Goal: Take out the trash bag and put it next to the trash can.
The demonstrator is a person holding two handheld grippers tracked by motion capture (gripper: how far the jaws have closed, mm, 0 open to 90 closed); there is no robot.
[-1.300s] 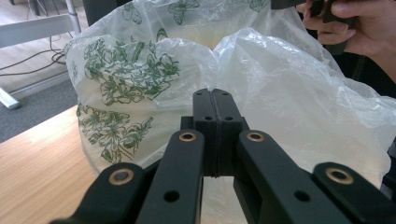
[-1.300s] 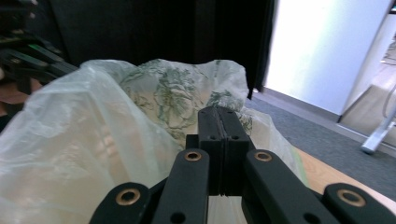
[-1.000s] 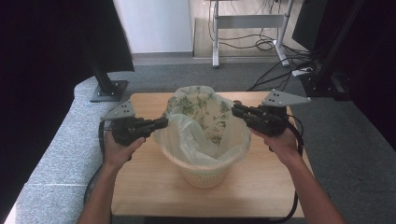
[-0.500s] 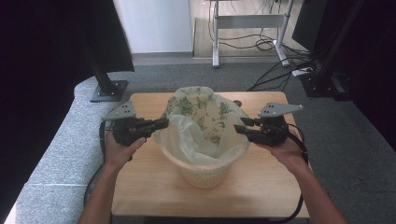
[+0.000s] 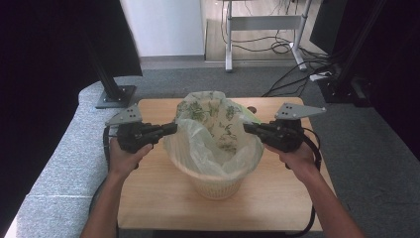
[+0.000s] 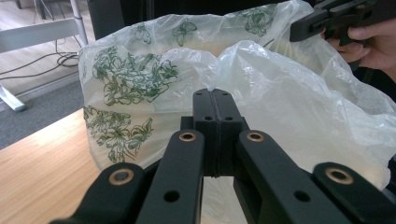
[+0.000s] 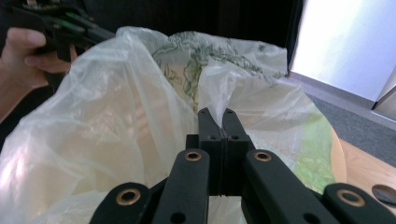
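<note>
One plastic bag [image 5: 213, 134] lines one basket [image 5: 214, 182]; both grippers' fingers, left [image 5: 171, 129] and right [image 5: 246, 127], clamp its rim.

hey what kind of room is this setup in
Probably a lab or office workspace: a wooden table on grey carpet, loose cables by a metal desk frame, dark equipment stands.

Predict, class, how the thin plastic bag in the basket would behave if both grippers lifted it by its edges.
The plastic bag looks thin and crumpled, so it would probably sag and fold rather than hold shape. Being see-through film, it is likely very light and may slip between the pinching left gripper and right gripper. The basket might stay put or tip.
</note>
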